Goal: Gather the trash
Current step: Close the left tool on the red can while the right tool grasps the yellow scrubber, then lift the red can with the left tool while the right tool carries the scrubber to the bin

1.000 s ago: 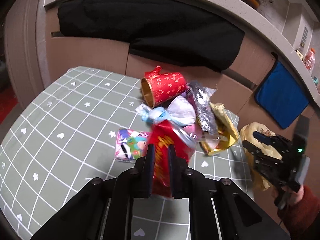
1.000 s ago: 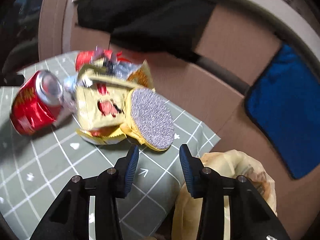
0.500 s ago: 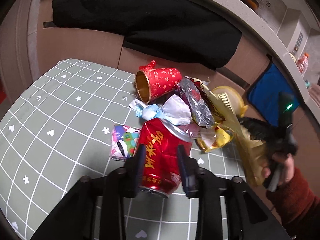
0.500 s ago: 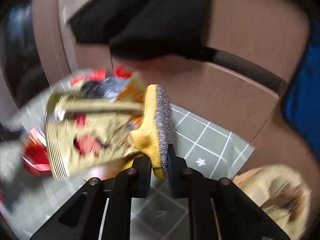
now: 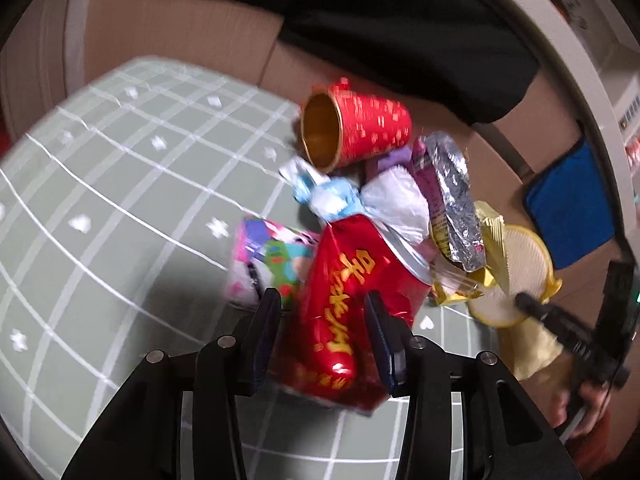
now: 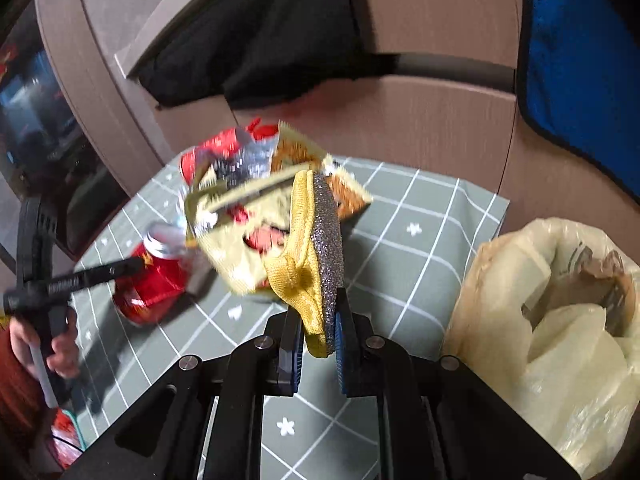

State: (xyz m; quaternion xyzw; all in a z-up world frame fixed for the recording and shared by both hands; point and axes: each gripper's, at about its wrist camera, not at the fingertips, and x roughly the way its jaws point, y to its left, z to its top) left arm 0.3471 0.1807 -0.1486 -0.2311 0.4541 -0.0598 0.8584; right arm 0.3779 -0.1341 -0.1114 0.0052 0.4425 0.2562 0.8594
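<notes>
My left gripper (image 5: 326,330) stands around a crushed red can (image 5: 348,308) with yellow characters; the jaws are wide and the can lies between them on the green checked cloth (image 5: 100,216). The can also shows in the right wrist view (image 6: 154,276). My right gripper (image 6: 318,346) is shut on a yellow scrubbing pad with a glittery grey face (image 6: 320,248) and holds it lifted above the cloth. A yellow snack wrapper (image 6: 240,232) hangs against the pad. A trash bag (image 6: 560,332) stands open at the right.
A pile of trash lies behind the can: a red paper cup (image 5: 356,128) on its side, a silver wrapper (image 5: 452,200), white tissue (image 5: 396,200) and a colourful carton (image 5: 268,260). Brown cabinet fronts, a black cloth (image 5: 400,32) and a blue cloth (image 5: 572,212) lie beyond.
My left gripper opened off the flattened can and now straddles it. My right gripper closed on the scrubbing pad and lifted it off the cloth toward the bag side.
</notes>
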